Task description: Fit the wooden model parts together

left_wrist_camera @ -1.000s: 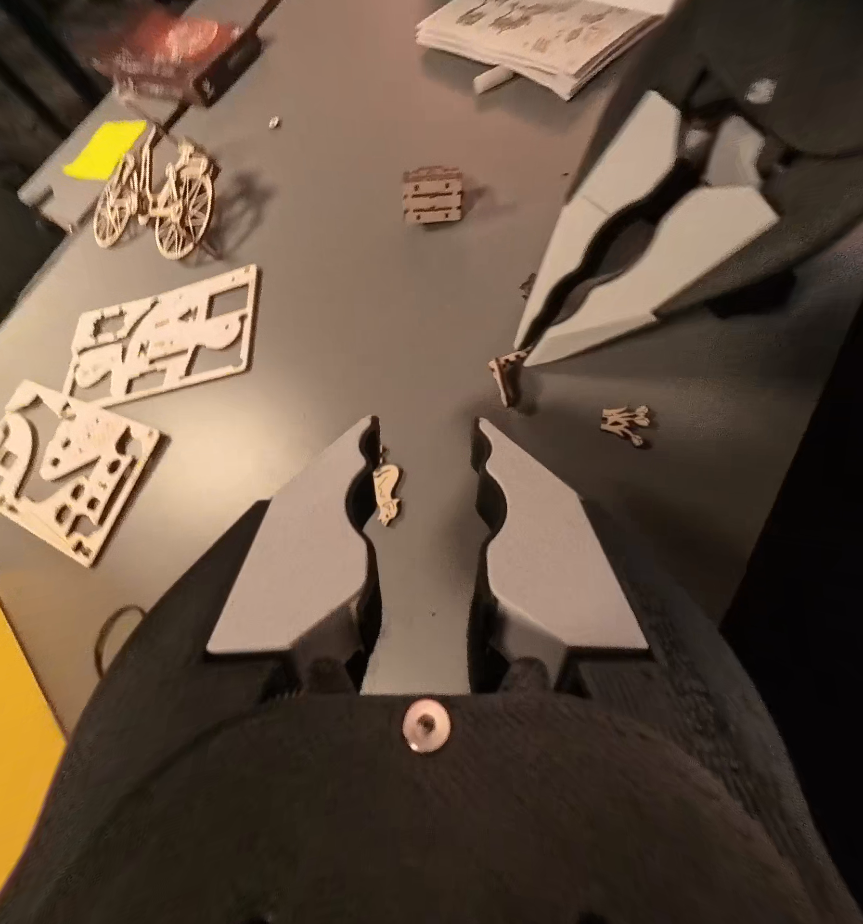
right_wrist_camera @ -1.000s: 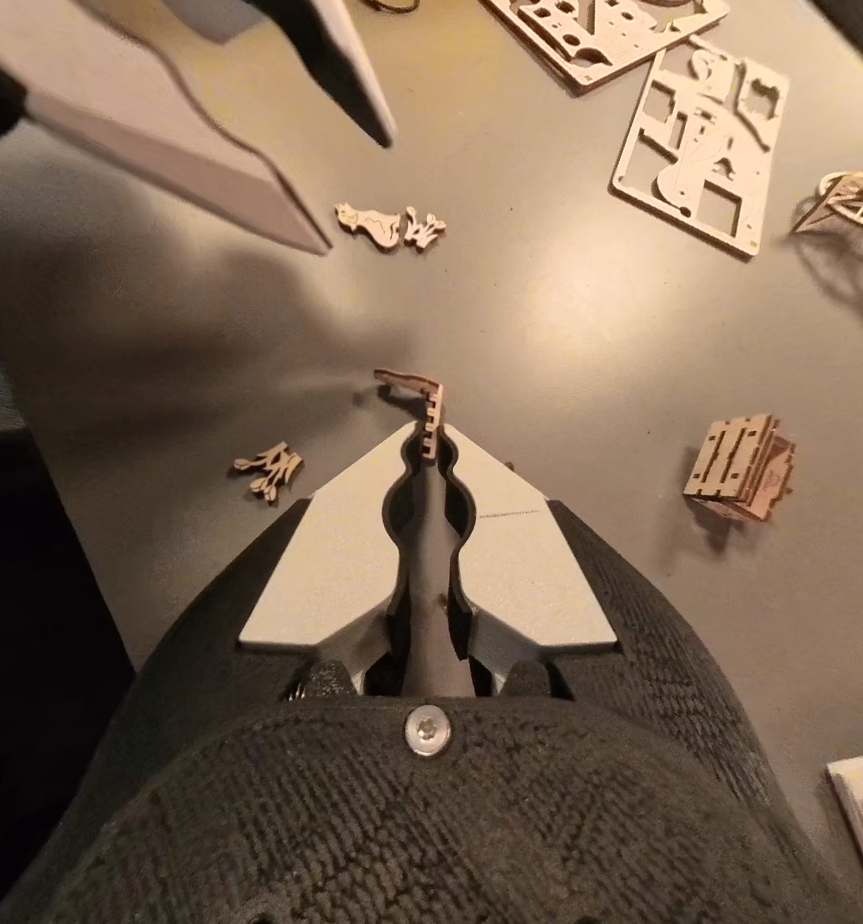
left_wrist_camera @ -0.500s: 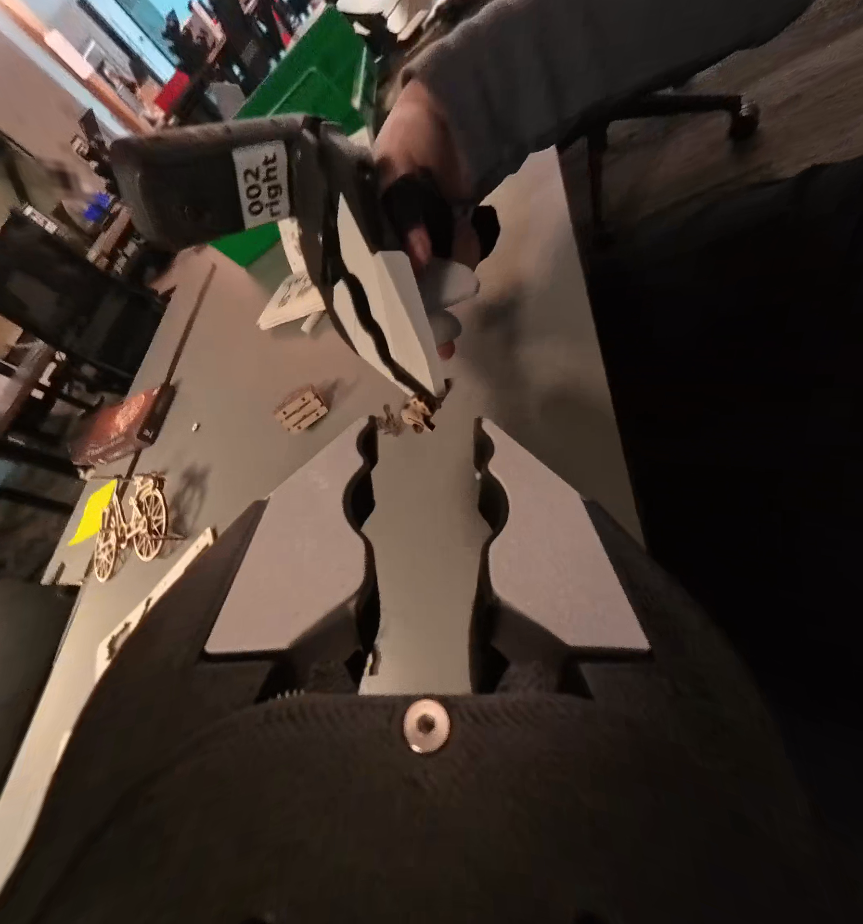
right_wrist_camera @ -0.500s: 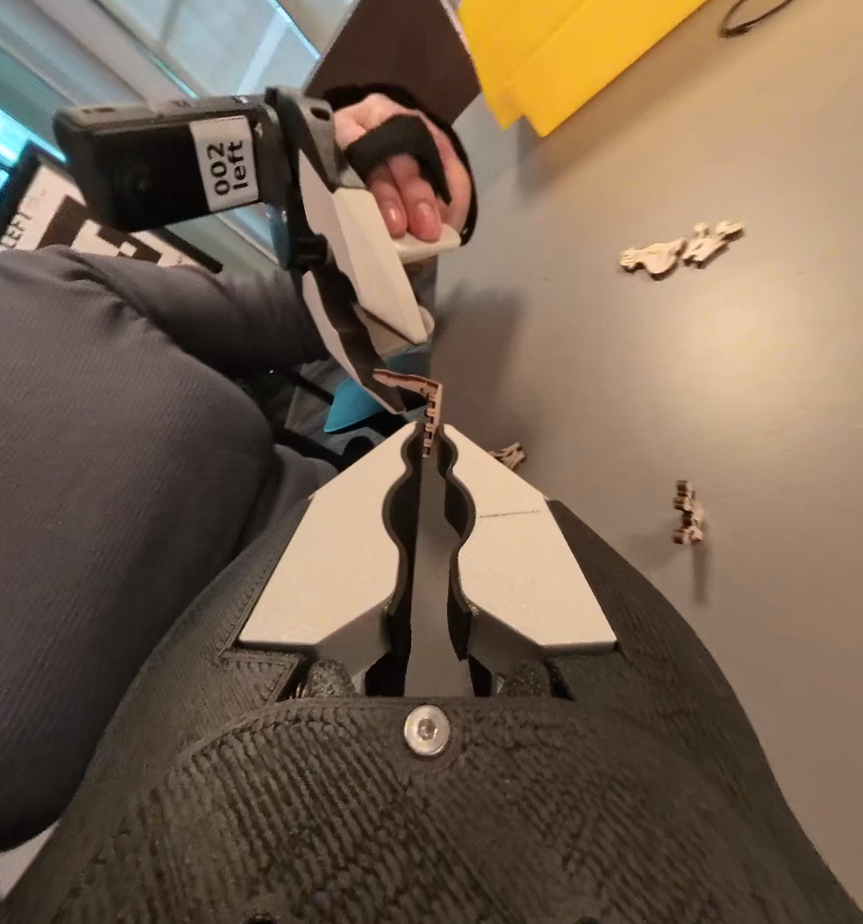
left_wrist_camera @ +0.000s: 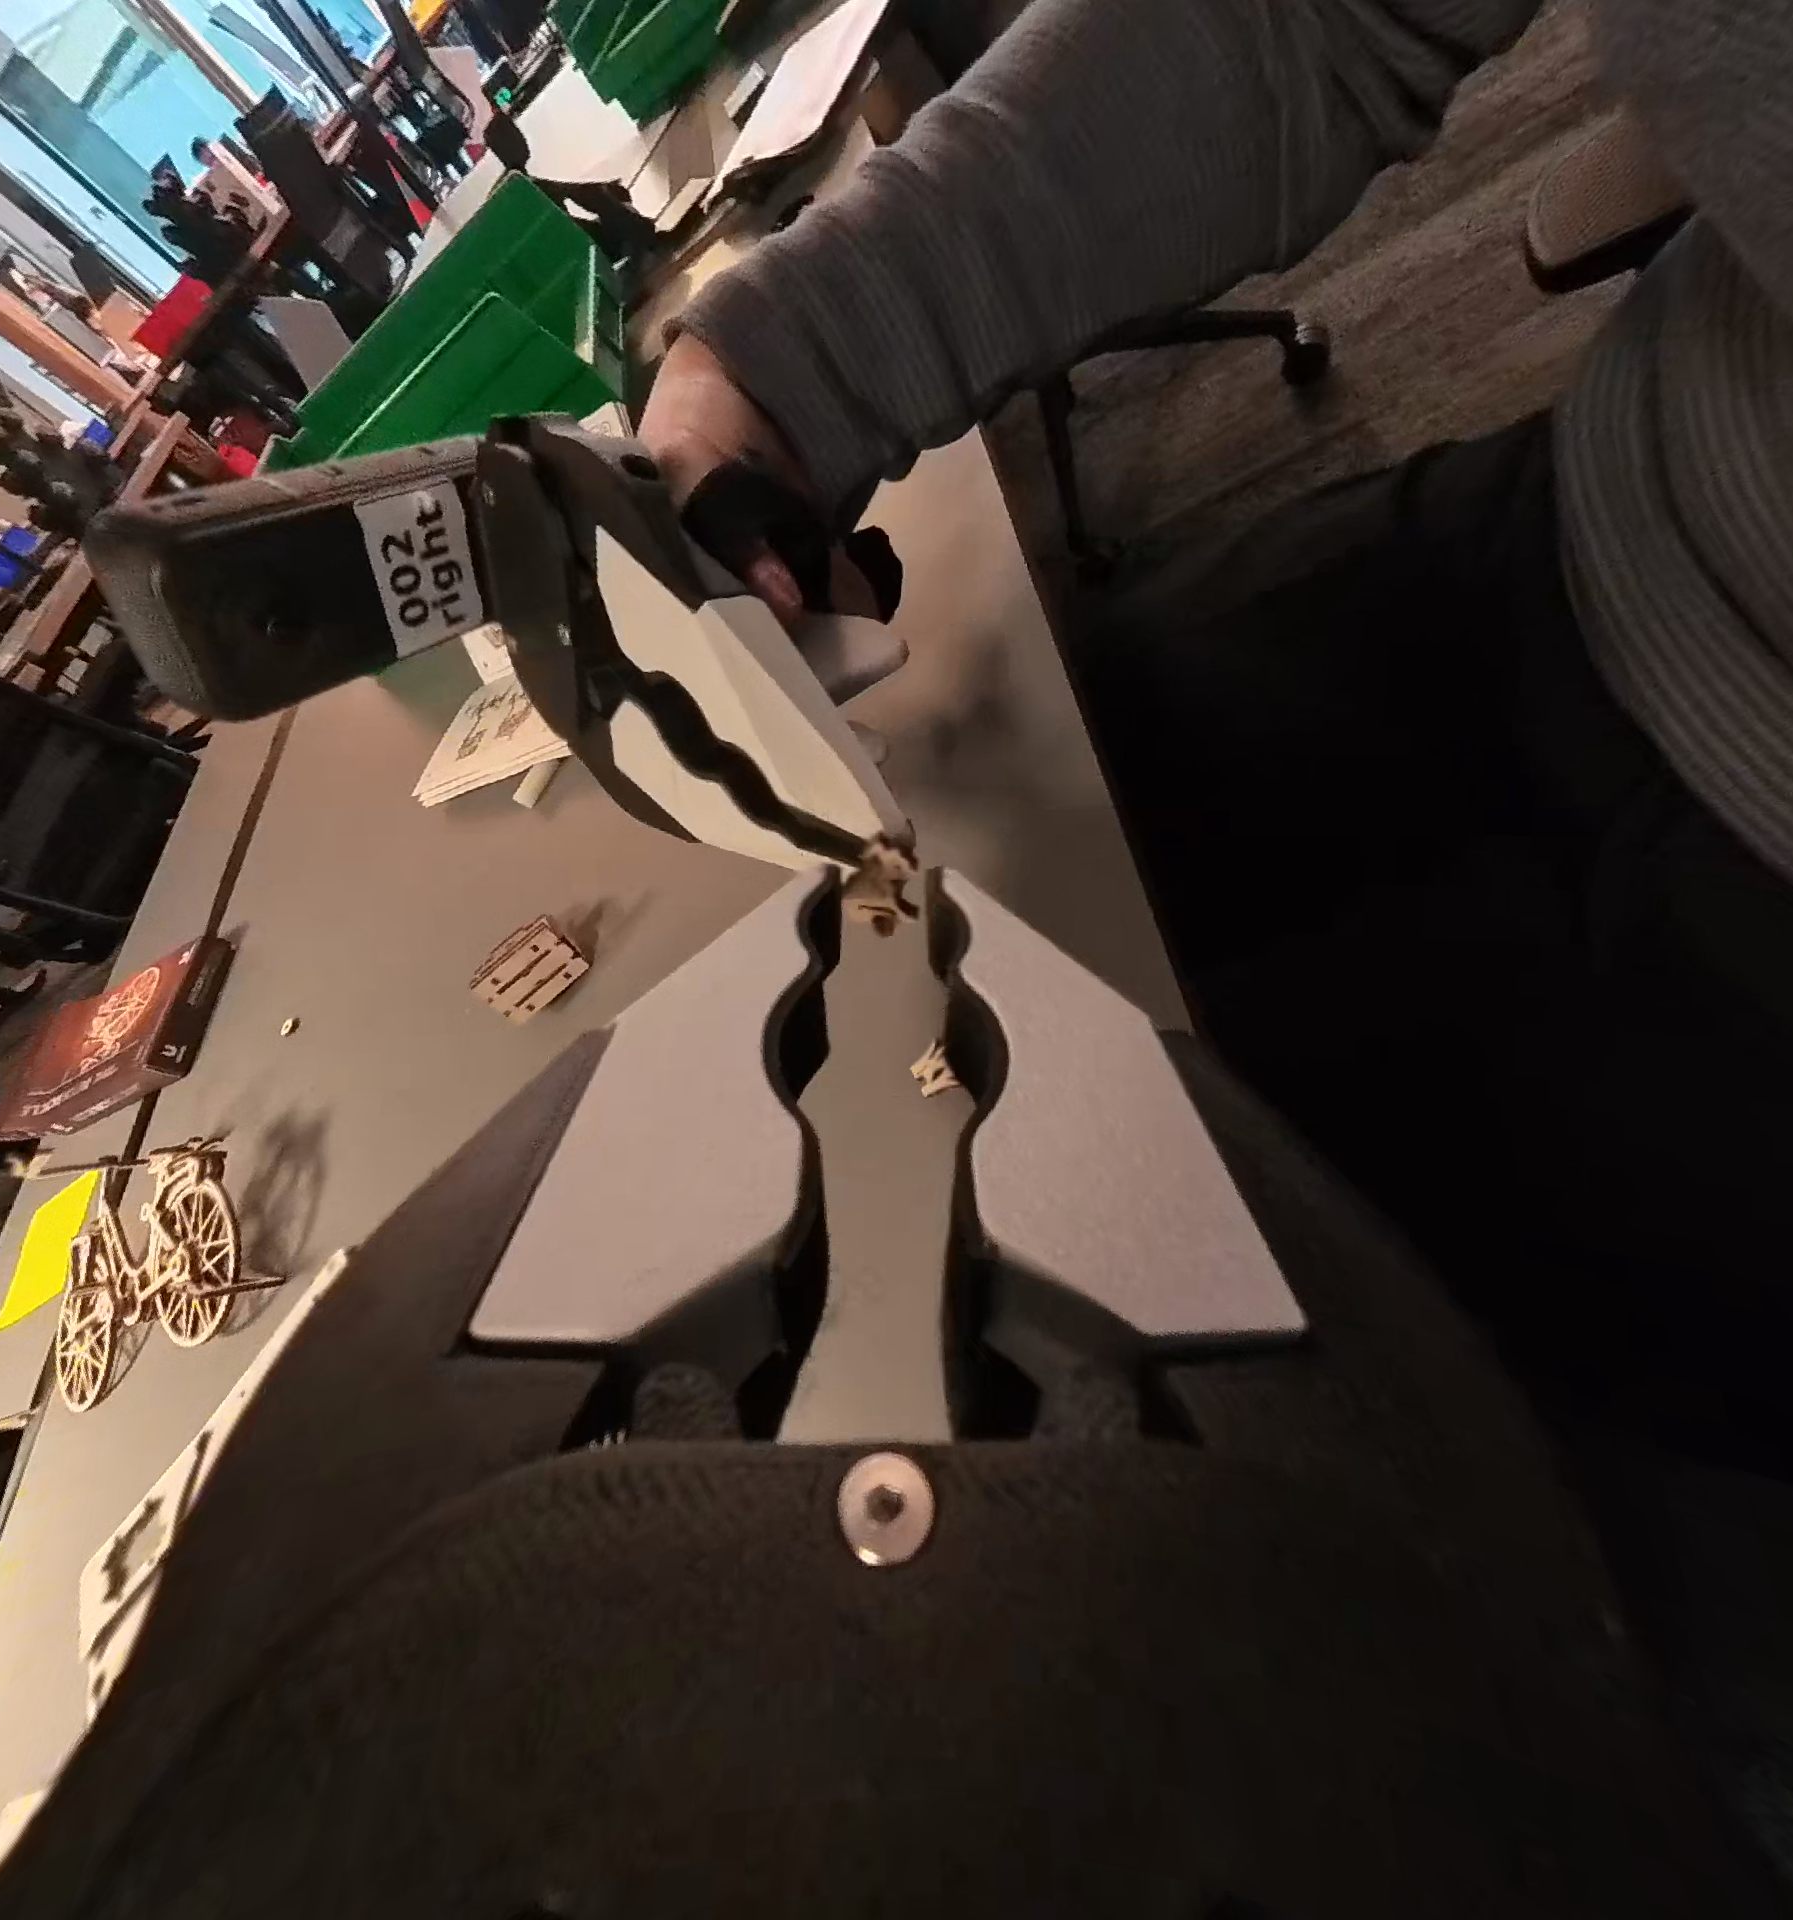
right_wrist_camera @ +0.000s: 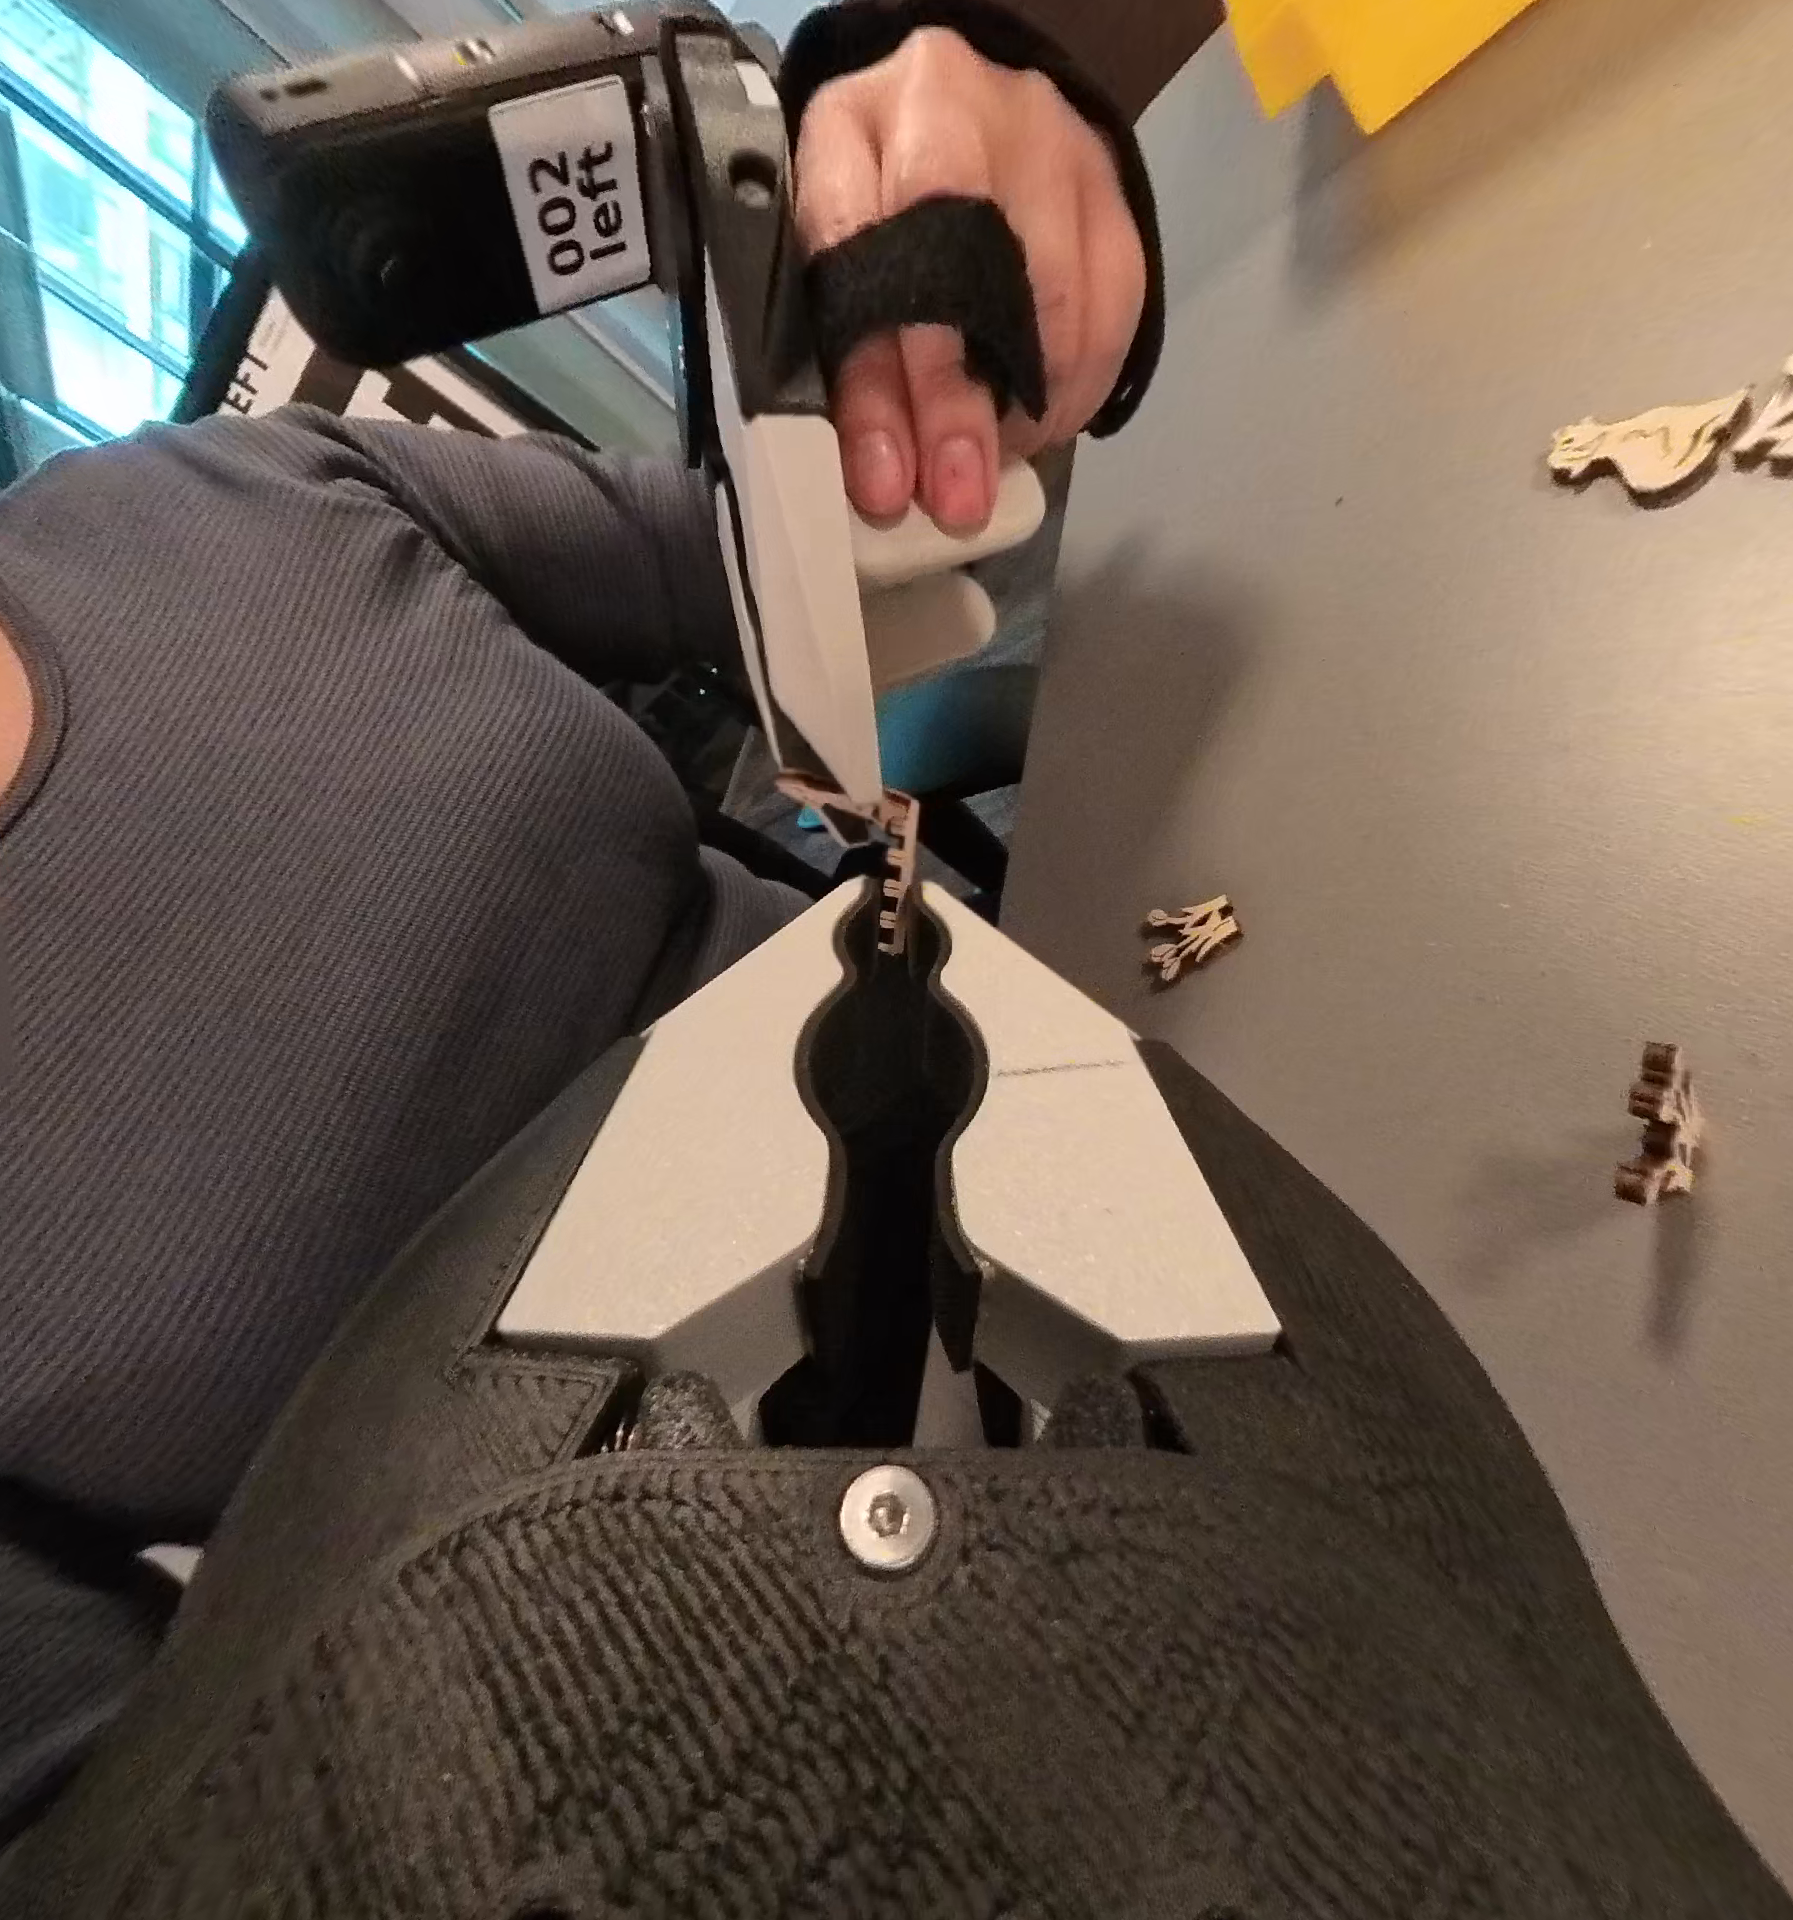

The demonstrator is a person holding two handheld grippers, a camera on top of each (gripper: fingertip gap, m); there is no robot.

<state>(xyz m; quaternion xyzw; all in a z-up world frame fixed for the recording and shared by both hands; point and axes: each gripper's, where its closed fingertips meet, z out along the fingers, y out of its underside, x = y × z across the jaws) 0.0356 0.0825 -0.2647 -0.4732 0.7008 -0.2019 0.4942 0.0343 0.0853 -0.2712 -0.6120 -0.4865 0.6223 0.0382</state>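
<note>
Right gripper (right_wrist_camera: 897, 914) is clamped shut; left gripper (left_wrist_camera: 876, 883) has its fingers spread apart. Their tips meet, both raised.

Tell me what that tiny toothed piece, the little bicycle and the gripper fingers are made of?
Toothed piece: thin pale wood, probably laser-cut plywood, judging by its dark, burnt-looking edges. Bicycle model: the same pale sheet wood, unpainted, with cut-out spokes. Right gripper fingers: matte light-grey, likely plastic, with a slightly grainy surface.
</note>
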